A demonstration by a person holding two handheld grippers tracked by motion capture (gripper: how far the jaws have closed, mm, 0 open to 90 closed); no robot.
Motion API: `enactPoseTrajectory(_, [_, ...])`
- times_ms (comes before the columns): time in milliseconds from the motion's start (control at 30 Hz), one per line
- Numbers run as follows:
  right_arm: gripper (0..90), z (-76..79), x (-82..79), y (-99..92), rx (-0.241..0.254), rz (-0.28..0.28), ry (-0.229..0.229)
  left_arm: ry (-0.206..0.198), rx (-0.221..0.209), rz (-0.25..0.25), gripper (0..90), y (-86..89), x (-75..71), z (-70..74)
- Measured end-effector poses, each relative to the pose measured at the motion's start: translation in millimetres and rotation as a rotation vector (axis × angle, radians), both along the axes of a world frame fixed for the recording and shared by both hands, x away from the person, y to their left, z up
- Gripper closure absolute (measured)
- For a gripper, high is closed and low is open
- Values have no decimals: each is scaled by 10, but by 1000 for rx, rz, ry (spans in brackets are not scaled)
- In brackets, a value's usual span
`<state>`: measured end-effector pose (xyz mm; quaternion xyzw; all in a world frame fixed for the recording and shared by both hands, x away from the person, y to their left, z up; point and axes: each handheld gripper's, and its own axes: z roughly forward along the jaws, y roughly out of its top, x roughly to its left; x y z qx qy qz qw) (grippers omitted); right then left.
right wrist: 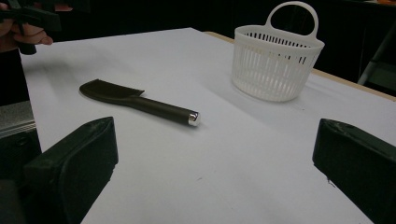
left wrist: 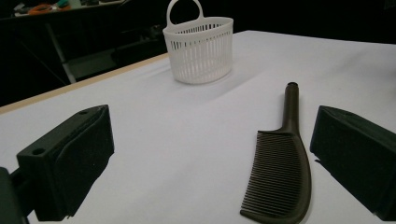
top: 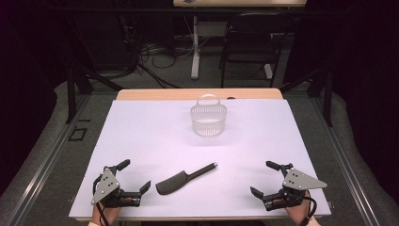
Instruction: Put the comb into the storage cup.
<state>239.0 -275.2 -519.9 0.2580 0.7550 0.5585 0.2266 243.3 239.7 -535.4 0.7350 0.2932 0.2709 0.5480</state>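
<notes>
No writing can be read. A dark plastic comb (top: 184,179) with fine teeth and a round, metal-tipped handle lies flat on the white table (top: 141,132), just beside the left gripper (top: 136,176). A white slatted plastic basket (top: 208,117) with a loop handle stands farther back. Both the left gripper and the right gripper (top: 261,179) rest low, their jaws spread wide and holding nothing.

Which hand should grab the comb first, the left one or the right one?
Probably the left. The left gripper sits open right beside the toothed end of the comb, which already lies close to one of its jaws. The right gripper, also open, is farther off, past the handle tip.
</notes>
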Motion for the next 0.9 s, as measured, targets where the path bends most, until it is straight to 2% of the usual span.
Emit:
enactPoseTrajectory(133, [0,-1,5,7,-8,2,0,1,-4,4,0,-9,-4,15])
enactPoseTrajectory(300, [0,-8,9,0,-8,0,6,10,11,0,1,-51,9,35])
enactPoseTrajectory(900, [0,-22,6,2,-11,-6,17,93,51,-33,2,-250,139,88])
